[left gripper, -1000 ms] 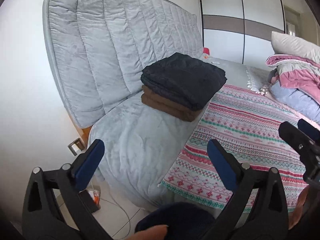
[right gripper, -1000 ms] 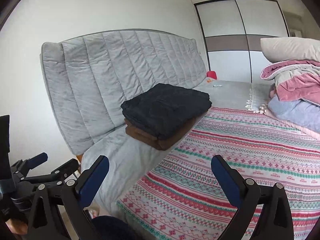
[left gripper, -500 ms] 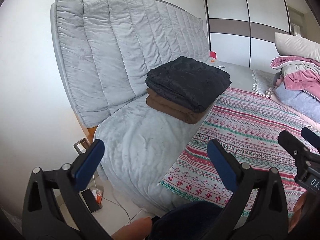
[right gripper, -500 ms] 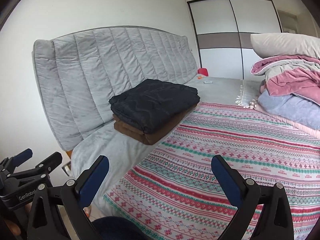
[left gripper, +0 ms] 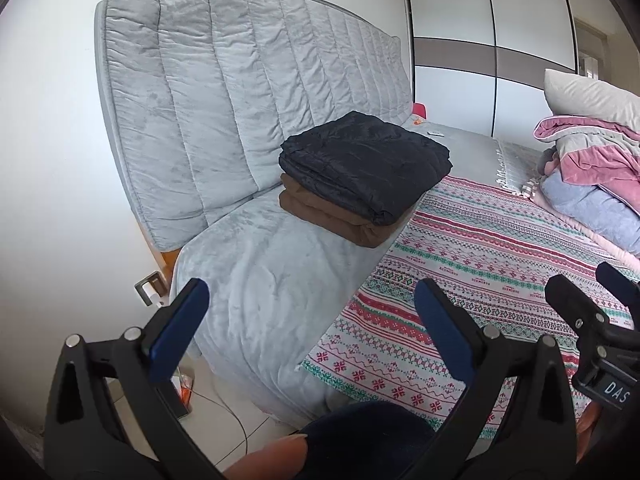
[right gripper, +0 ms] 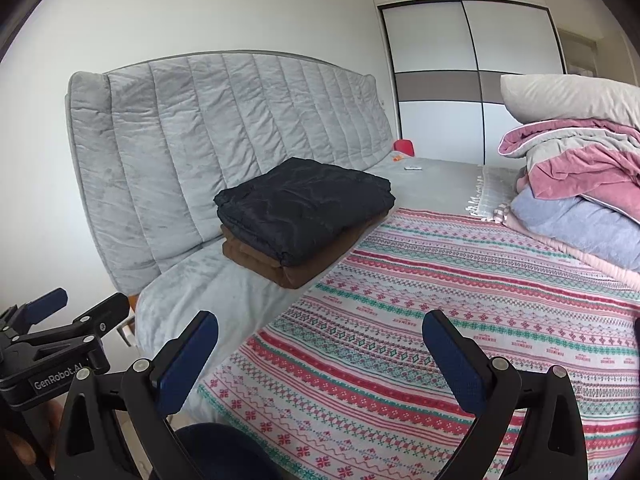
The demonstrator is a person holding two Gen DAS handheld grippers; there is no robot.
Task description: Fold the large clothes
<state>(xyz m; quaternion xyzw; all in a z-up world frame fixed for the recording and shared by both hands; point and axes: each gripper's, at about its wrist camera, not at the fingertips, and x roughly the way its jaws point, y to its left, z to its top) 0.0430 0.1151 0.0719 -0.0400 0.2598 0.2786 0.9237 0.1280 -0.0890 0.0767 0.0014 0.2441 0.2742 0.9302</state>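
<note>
I see a grey padded headboard (right gripper: 224, 128) along the bed's far edge, a patterned blanket (right gripper: 440, 320) over its near side, and a white sliding wardrobe (right gripper: 472, 76) beyond its far corner.

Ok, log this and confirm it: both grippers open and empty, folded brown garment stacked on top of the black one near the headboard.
The stacking order is wrong. The black garment lies on top of the brown garment, as the right wrist view shows. The rest holds: left gripper and right gripper are open and empty, near the headboard.

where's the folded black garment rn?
Centre of both wrist views: the black garment lies on the brown folded garment, on the grey bed cover before the headboard.
</note>
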